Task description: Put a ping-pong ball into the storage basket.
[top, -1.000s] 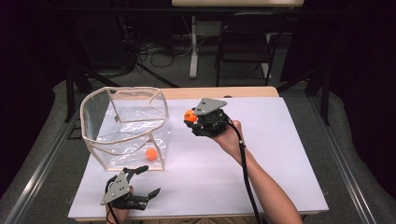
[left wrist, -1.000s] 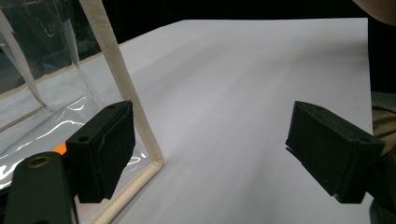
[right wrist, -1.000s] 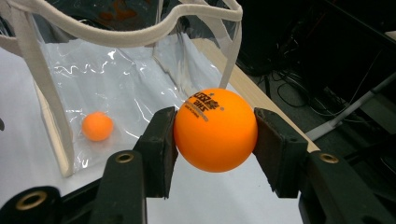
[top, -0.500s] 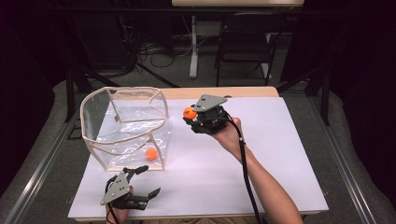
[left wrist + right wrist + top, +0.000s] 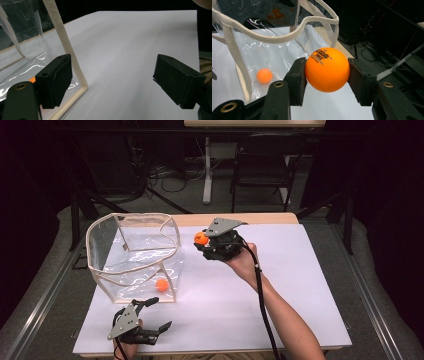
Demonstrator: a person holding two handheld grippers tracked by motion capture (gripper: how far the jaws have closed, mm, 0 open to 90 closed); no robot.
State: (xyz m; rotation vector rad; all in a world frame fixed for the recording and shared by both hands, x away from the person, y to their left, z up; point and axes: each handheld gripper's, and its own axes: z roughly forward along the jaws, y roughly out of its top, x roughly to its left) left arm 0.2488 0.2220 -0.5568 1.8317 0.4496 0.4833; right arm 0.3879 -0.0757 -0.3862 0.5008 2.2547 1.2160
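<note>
Holding an orange ball [image 5: 327,69] in your right gripper [image 5: 206,240], you've got it clamped between both pads, one pad on each side, black print on top of the ball facing the camera. In the high view that ball [image 5: 201,238] sits up off the surface [image 5: 300,285], just right of the clear bag's [image 5: 135,252] rim & about level w/ it, not inside yet. The right gripper view has the bag [image 5: 274,37] just beyond the ball, its cloth-edged rim sagging & open at the top.

A second orange ball [image 5: 161,285] lies on the bag's floor near the front right corner; same ball [image 5: 264,75] shows thru the clear wall in the right gripper view.

Your left gripper [image 5: 154,312] rests low at the near edge of the surface, just in front of the bag's front corner, jaws wide apart w/ nothing between them. In its own view the bag's corner seam [image 5: 68,50] stands right beside one pad; can't tell if it's touching. White surface [image 5: 130,50] beyond is bare paper.
</note>
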